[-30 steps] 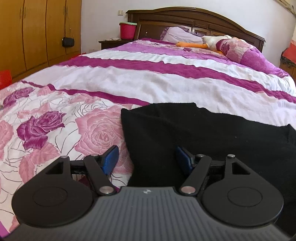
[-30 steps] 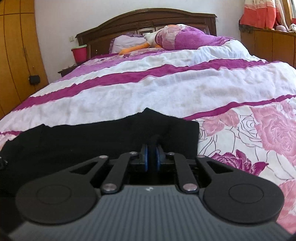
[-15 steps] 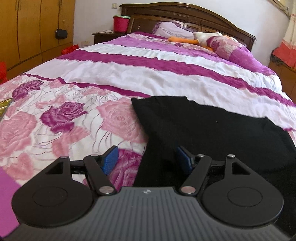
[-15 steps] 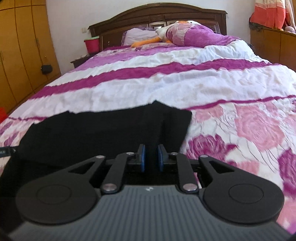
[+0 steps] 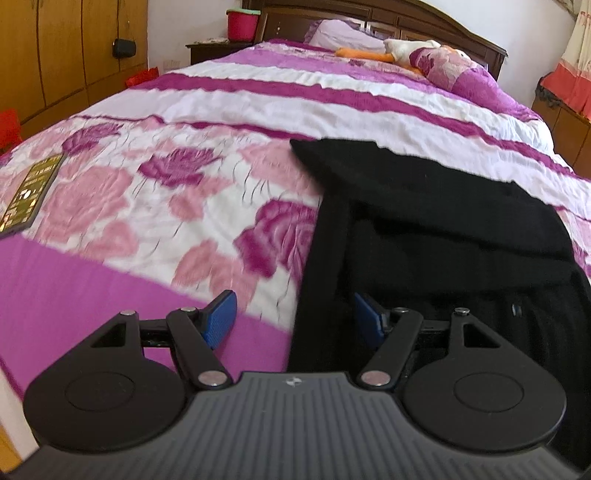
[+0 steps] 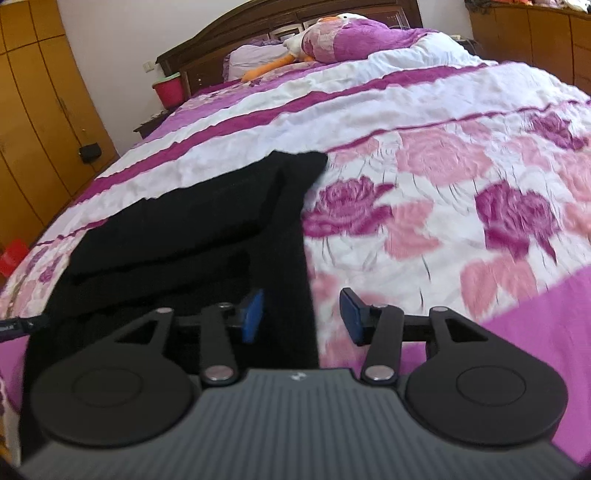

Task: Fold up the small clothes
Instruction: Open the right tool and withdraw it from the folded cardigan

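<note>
Right gripper (image 6: 301,314) jaws have just been opening, the black garment (image 6: 184,221) released, now folded; left gripper (image 5: 291,319) gapes wide. Floral bedspread (image 5: 147,184), headboard (image 5: 443,26) at twelve o'clock.

garment (image 5: 424,206) on bed (image 5: 258,110), pillows (image 5: 454,66) behind

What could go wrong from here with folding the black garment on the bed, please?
1. The right tongs have just been opening, and the garment now lies unpinched between them, so the fresh fold may slump or spring back.
2. Both tongs straddle the garment's side edges; closing now could catch the quilt as well.
3. The garment hangs over the bed's near edge and might slide off.
</note>
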Tool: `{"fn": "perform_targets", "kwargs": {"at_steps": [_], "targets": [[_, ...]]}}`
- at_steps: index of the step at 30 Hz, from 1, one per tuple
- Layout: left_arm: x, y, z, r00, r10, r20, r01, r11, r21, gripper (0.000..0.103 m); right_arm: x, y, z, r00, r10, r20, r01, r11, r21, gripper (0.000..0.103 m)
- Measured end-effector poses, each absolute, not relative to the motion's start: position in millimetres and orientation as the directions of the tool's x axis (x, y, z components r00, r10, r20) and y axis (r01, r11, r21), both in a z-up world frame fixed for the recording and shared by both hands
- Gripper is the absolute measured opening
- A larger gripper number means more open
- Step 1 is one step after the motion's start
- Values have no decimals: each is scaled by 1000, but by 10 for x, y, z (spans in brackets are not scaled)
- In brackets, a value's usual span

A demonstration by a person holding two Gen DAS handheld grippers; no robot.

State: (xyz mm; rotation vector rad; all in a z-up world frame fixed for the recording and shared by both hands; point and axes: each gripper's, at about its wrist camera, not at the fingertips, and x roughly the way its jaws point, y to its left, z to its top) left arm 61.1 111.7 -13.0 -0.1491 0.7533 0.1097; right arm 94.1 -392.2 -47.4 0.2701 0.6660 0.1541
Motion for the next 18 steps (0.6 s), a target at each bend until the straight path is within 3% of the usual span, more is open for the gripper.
{"fn": "perform_targets", "kwargs": {"at_steps": [18], "targets": [[-330,920,-242,717,1,-697,-80,993,-82,74,47,-3806,-769,683,398,-613,-127,890,437,49]]}}
